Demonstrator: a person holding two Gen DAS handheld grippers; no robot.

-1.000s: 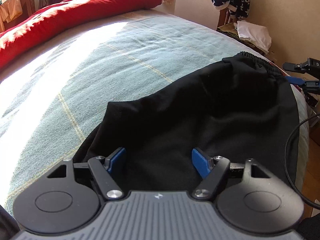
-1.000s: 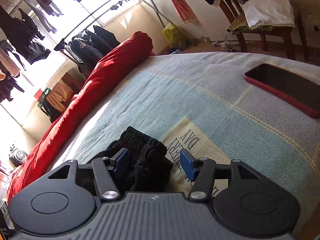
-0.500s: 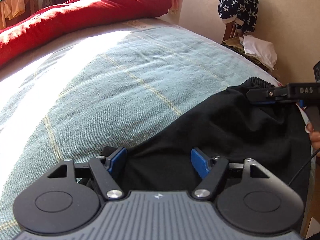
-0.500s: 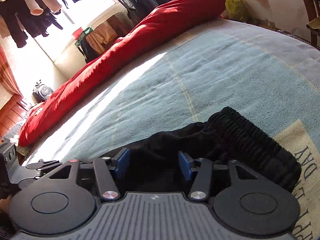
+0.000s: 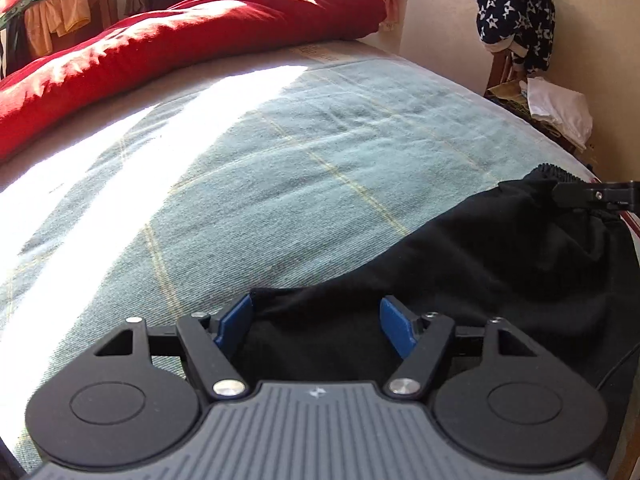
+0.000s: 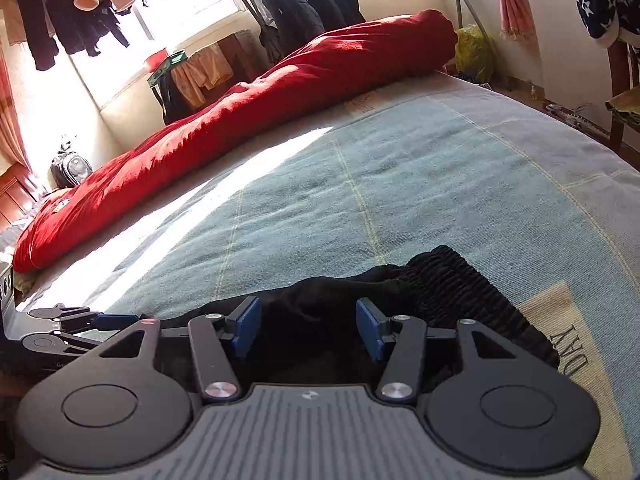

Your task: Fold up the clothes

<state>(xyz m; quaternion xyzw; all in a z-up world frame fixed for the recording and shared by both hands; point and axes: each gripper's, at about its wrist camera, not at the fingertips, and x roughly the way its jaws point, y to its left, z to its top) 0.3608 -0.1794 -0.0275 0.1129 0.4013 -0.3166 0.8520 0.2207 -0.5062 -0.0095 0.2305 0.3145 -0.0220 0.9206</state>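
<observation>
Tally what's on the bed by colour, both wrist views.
Black: 1, the shorts, elastic waistband at one end
Red: 1, the rolled quilt along the far edge
Blue-green: 1, the checked blanket covering the bed
Total: 3

Blanket (image 5: 280, 152) lies bare up to the red duvet (image 5: 192, 40)

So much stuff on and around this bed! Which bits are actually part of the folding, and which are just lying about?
Part of the job:
black trousers
left tool
right tool
bed cover, the folding surface

Just lying about:
red quilt
starry garment
white cloth
hanging coats
backpack
</observation>
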